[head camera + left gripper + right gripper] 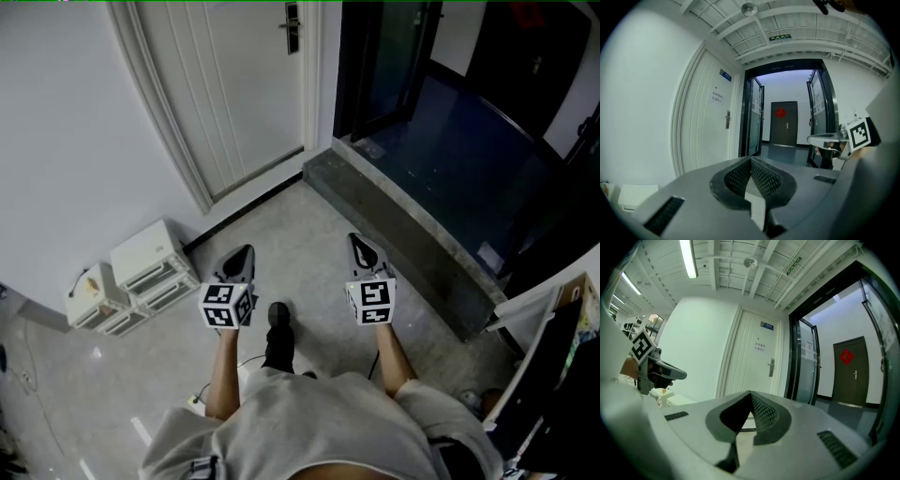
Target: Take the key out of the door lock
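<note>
A white door [248, 84] stands closed ahead, its lock plate with handle [292, 25] at the top of the head view. The same lock [727, 119] shows small in the left gripper view, and the lock [772, 367] again in the right gripper view. No key can be made out at this distance. My left gripper [241, 255] and right gripper [360, 246] are held side by side above the floor, far short of the door. Both are shut with nothing between their jaws. Each gripper view shows its own gripper, the left one [751, 160] and the right one [750, 393], pointing toward the door.
White box units [141, 267] sit against the wall at the left. A grey raised step [403, 239] runs before a dark glass doorway [412, 56] on the right. A far dark door [783, 123] with a red ornament lies beyond. My shoe [278, 330] is on the floor.
</note>
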